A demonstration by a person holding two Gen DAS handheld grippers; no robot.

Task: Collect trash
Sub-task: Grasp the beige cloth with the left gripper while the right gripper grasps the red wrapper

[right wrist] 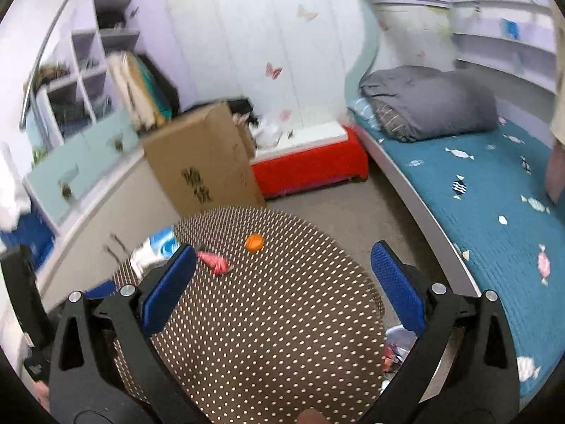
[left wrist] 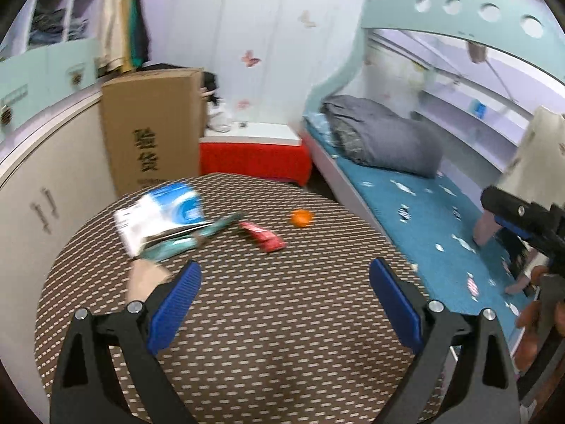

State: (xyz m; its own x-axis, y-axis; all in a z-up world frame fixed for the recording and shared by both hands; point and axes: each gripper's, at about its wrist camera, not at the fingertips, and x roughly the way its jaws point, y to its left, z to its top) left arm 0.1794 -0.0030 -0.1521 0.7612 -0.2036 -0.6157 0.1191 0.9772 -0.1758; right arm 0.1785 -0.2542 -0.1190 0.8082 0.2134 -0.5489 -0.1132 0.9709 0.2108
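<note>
Left wrist: left gripper (left wrist: 284, 312) jaws spread, empty | right gripper (right wrist: 282, 288) jaws spread, empty | red wrapper (left wrist: 263, 236), orange cap (left wrist: 302, 217) on table (left wrist: 247, 346)

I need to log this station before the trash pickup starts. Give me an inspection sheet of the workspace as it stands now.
Surface: round table with a brown dotted cover.
Job's things: red wrapper, orange cap, blue-and-white packet lying over a teal wrapper, all on the table's far half.
Clutter: a pale scrap near the left gripper's finger; what it is cannot be told.
Grippers: left gripper and right gripper both open and empty, above the table.
Cables: nothing seen.
Surroundings: cardboard box, red bench, bed with a grey folded quilt, and a container of wrappers on the floor beside the table.
</note>
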